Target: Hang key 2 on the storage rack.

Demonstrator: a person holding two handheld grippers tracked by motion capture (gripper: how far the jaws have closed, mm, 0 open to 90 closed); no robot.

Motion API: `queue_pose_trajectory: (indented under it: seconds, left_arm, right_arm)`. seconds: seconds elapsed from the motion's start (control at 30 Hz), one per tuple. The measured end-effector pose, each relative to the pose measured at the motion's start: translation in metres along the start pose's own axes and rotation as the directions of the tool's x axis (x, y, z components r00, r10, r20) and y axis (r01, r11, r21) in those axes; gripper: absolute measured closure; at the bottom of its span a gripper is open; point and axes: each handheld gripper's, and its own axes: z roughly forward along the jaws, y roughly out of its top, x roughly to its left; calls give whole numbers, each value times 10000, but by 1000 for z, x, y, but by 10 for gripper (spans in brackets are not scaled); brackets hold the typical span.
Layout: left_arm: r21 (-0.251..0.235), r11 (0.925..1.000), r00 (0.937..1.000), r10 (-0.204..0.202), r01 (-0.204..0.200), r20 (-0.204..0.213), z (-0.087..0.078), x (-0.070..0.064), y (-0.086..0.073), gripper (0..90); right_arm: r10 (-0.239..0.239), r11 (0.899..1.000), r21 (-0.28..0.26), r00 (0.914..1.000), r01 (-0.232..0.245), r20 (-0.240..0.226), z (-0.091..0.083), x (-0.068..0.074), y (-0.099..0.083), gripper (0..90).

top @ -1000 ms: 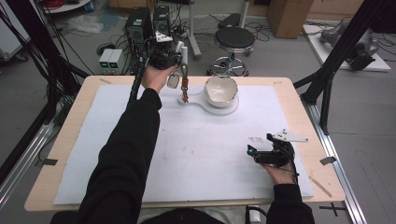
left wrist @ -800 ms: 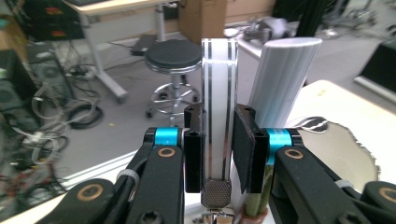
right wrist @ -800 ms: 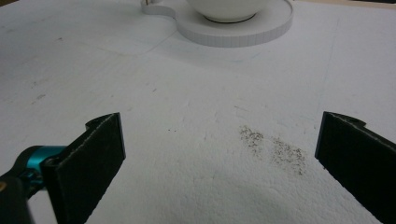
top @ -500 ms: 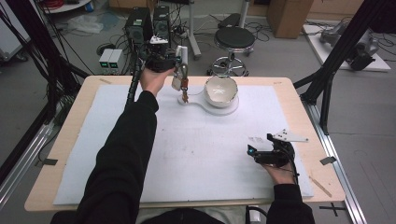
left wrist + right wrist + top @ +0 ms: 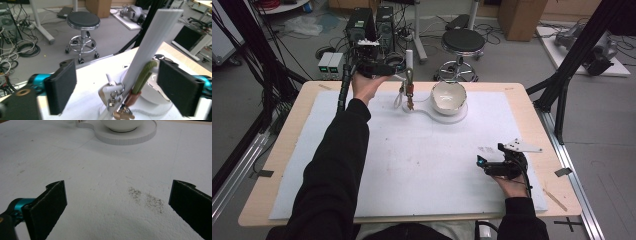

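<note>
White matting covers the worktop; left hand-held gripper hovers, jaws apart around the keys. Right hand-held gripper rests near the edge, jaws spread.

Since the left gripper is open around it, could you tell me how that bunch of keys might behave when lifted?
The keys hang loosely from a ring on the white post, so they would probably swing. They look like metal, so likely stiff, and perhaps slippery for the left gripper.
</note>
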Motion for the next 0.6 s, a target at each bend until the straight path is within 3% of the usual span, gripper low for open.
queue_pose_trajectory:
  seconds: [0.13,0.23,0.37,0.6]
  left_arm:
    - [147,9999,9999,39,-41,109,-5,4,-3,79]
    - [352,9993,9984,-171,153,532,-12,11,-11,60]
    - [480,9986,9978,-265,236,605,-18,16,-20,17]
    - [474,9988,9984,75,-102,556,-31,19,-29,17]
  right_arm:
    - [-17,10000,-18,10000,17,8,0,0,0,8]
    - [7,10000,1,10000,-7,13,0,0,0,7]
    - [-14,10000,-22,10000,14,44,-1,1,0,7]
    - [-22,10000,-26,10000,22,59,-1,1,0,8]
